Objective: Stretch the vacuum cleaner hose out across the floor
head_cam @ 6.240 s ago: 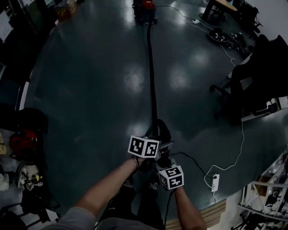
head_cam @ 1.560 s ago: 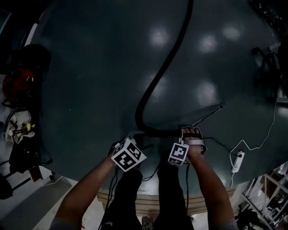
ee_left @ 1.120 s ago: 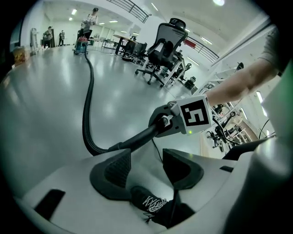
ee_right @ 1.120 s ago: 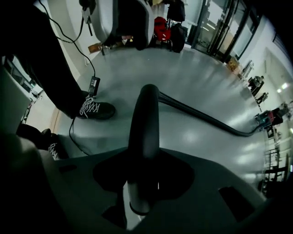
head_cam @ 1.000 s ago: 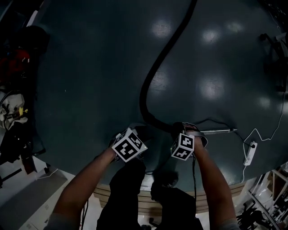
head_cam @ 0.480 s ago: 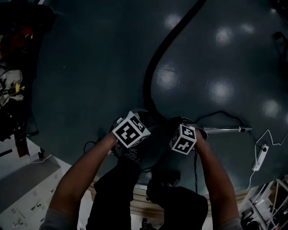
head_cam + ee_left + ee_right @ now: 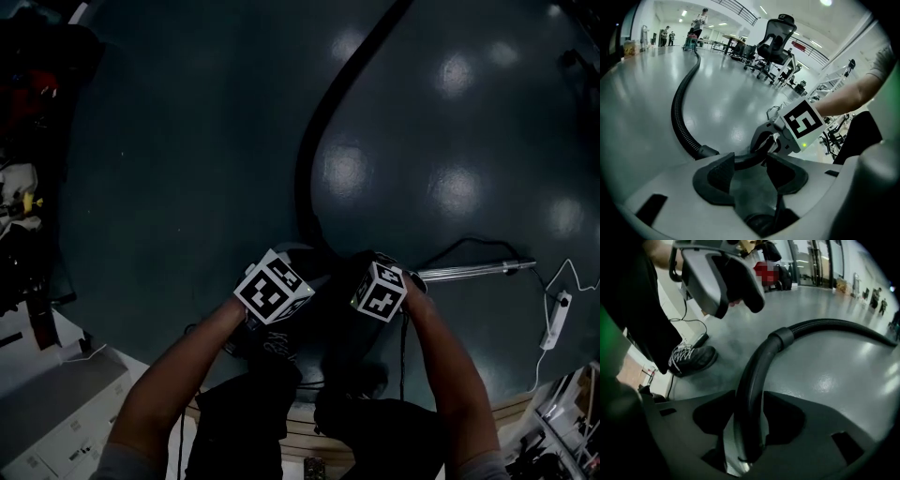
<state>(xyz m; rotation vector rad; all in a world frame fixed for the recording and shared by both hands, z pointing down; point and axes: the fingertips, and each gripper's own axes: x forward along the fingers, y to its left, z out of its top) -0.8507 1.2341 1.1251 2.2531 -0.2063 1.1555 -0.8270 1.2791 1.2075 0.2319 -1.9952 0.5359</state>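
Note:
The black ribbed vacuum hose (image 7: 314,141) runs down the dark floor from the top of the head view and bends in between my two grippers. In the left gripper view the hose (image 7: 677,108) trails back toward the distant vacuum cleaner (image 7: 690,43). Its smooth curved end tube (image 7: 754,376) lies between the jaws of my right gripper (image 7: 749,399), which have just been opening and stand a little off it. My left gripper (image 7: 751,161) is open, and the tube passes crosswise just beyond its tips. In the head view the left gripper (image 7: 286,262) and the right gripper (image 7: 375,267) sit low, side by side.
A metal wand (image 7: 473,272) lies on the floor to the right, near a white power strip (image 7: 561,309) with its cable. Office chairs (image 7: 776,44) stand further off. My shoe (image 7: 691,359) is close behind the hose end. Bags and gear (image 7: 23,187) crowd the left edge.
Both grippers have sunk toward the floor, carrying the hose end down with them. The hose has kept its bend in front of them.

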